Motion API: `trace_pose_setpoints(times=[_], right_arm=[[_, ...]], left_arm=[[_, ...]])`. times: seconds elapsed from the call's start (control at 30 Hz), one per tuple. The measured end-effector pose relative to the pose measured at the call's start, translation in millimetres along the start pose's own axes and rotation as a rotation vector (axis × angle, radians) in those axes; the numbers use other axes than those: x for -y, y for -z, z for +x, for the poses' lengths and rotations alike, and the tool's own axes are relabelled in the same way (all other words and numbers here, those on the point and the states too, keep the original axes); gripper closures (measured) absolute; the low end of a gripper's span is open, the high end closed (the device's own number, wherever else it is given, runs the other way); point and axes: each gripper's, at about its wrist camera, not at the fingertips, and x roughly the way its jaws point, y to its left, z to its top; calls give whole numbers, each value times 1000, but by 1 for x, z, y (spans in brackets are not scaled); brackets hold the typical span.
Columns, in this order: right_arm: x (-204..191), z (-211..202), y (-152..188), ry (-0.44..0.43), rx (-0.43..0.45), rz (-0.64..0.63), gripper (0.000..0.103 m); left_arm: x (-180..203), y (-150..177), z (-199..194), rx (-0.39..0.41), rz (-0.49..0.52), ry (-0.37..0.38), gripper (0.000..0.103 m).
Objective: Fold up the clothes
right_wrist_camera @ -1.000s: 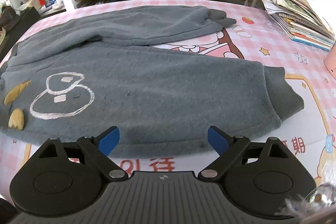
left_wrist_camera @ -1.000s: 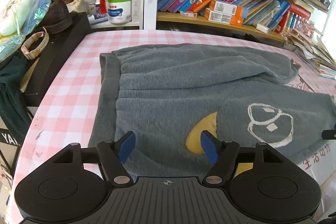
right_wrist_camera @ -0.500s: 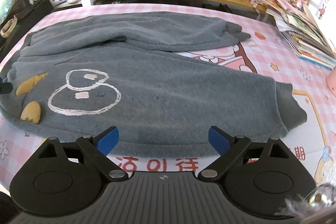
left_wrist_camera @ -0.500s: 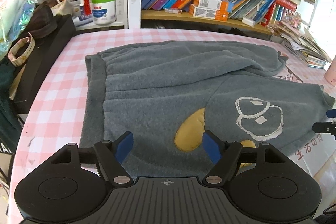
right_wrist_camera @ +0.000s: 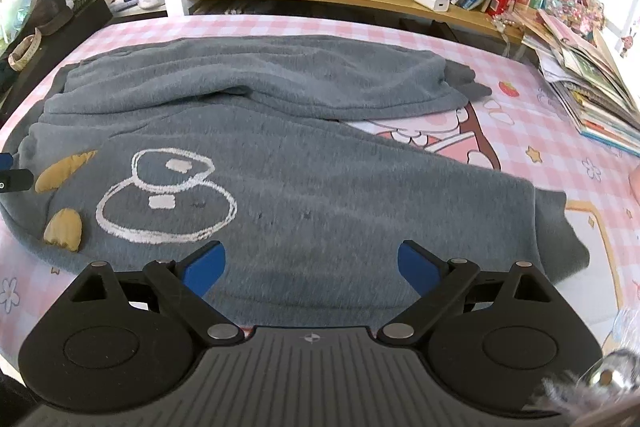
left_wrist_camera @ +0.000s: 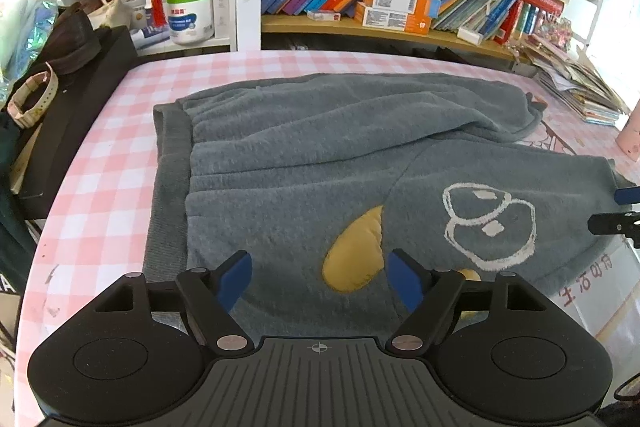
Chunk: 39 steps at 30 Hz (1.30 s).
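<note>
Hovering left gripper [left_wrist_camera: 320, 281], jaws opening, over trousers [left_wrist_camera: 320, 155] hem.

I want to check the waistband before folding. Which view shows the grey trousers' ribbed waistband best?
The left wrist view: the ribbed waistband runs in full down the grey trousers' left edge. The right wrist view shows only a sliver at the far left.

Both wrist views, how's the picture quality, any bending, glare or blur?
Left wrist view: strong fisheye bending curves the bookshelf, the window side at right is washed out, and the grey sweatpants are sharp. Right wrist view: same bending, bright glare at top right, and a blurred fuzzy object in the bottom right corner.
</note>
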Motion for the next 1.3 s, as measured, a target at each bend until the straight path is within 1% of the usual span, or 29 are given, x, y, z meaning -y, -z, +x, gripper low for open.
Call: trace_pose_setpoints(times=[0.23, 0.5, 0.63, 0.97, 1.07, 1.17, 1.3], right_arm=[[19, 1, -19, -28, 19, -44, 8], [51, 15, -40, -45, 35, -43, 8], [63, 21, -47, -56, 43, -34, 8], [87, 36, -60, -62, 59, -54, 7], [92, 40, -64, -62, 66, -61, 6], [97, 43, -69, -66, 72, -68, 6], [102, 48, -81, -83, 81, -96, 6]], left_arm=[[10, -18, 8, 21, -28, -37, 24], [24, -35, 18, 24, -20, -84, 23], [29, -41, 23, 18, -13, -108, 22], [45, -58, 35, 2, 25, -141, 21], [48, -62, 35, 5, 34, -151, 18], [48, -67, 35, 11, 45, -159, 17], [45, -76, 35, 20, 65, -178, 15]])
